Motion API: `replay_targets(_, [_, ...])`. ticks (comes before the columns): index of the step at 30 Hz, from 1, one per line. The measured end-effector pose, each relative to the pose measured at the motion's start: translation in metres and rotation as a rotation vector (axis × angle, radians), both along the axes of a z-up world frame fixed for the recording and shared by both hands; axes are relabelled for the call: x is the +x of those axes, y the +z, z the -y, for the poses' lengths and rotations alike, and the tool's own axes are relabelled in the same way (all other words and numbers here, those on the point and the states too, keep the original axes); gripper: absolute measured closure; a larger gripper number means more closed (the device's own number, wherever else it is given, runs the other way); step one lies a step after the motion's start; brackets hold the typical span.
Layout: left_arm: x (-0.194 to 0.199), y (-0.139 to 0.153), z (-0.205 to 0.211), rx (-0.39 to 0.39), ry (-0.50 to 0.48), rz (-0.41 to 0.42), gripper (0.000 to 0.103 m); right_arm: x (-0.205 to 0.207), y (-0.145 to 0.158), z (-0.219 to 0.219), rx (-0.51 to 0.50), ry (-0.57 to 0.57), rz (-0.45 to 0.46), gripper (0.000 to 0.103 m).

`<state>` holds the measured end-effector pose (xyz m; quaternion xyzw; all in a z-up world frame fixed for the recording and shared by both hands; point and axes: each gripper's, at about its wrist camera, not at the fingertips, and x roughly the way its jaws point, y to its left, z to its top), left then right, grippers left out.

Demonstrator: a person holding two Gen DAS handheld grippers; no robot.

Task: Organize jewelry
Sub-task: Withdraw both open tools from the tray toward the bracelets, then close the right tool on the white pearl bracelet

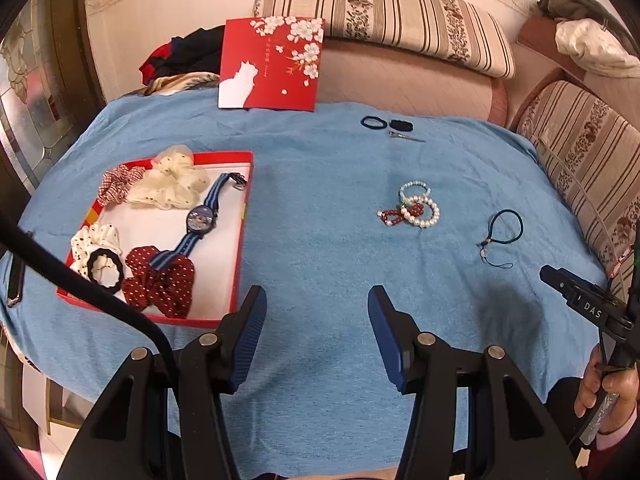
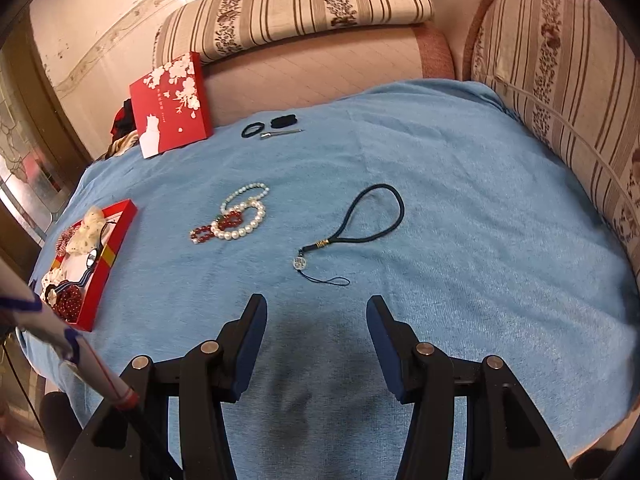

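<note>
A red box [image 1: 240,236] on the blue cloth holds several scrunchies and a blue striped watch [image 1: 202,216]; it also shows in the right wrist view [image 2: 110,256]. Pearl and red bead bracelets [image 1: 416,210] [image 2: 234,218] lie mid-cloth. A dark cord strap with a round charm [image 1: 500,236] [image 2: 352,228] lies to their right. A black hair tie, a black clip and a metal hairpin [image 1: 390,127] [image 2: 272,126] lie at the far edge. My left gripper [image 1: 316,300] is open and empty, just right of the box. My right gripper [image 2: 316,308] is open and empty, just short of the strap.
The red box lid [image 1: 272,64] with white flowers and a cat leans at the far edge of the cloth. Striped sofa cushions [image 2: 560,80] border the far and right sides. The right gripper's body and the hand that holds it [image 1: 592,312] show at the right of the left view.
</note>
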<state>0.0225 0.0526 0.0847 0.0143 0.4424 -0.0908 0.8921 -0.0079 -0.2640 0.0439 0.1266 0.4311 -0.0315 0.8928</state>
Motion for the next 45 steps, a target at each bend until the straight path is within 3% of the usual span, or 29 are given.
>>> replay_targets(7, [0.013, -0.021, 0.001, -0.008, 0.001, -0.043, 0.051, 0.015, -0.014, -0.007, 0.032, 0.01, -0.021, 0.047])
replay_targets(15, [0.034, -0.047, 0.003, -0.03, -0.002, -0.077, 0.052, 0.068, -0.023, -0.055, 0.035, 0.167, 0.008, 0.047])
replay_targets(22, [0.054, -0.077, -0.001, -0.049, 0.014, -0.148, 0.052, 0.129, -0.049, -0.096, -0.055, 0.331, -0.02, 0.051])
replay_targets(26, [0.062, -0.089, -0.008, -0.051, 0.03, -0.172, 0.052, 0.155, -0.066, -0.114, -0.18, 0.424, -0.039, 0.051])
replay_targets(29, [0.066, -0.097, -0.014, -0.054, 0.04, -0.187, 0.052, 0.167, -0.077, -0.12, -0.246, 0.468, -0.061, 0.067])
replay_targets(30, [0.067, -0.098, -0.015, -0.055, 0.044, -0.191, 0.052, 0.17, -0.08, -0.121, -0.251, 0.481, -0.073, 0.082])
replay_targets(32, [0.068, -0.102, -0.017, -0.058, 0.051, -0.199, 0.052, 0.173, -0.081, -0.118, -0.226, 0.484, -0.084, 0.092])
replay_targets(36, [0.067, -0.104, -0.022, -0.063, 0.063, -0.208, 0.052, 0.168, -0.066, -0.107, -0.133, 0.435, -0.092, 0.092])
replay_targets(45, [0.049, -0.086, -0.036, -0.096, 0.101, -0.179, 0.052, 0.125, 0.029, -0.076, 0.149, 0.353, 0.053, 0.092])
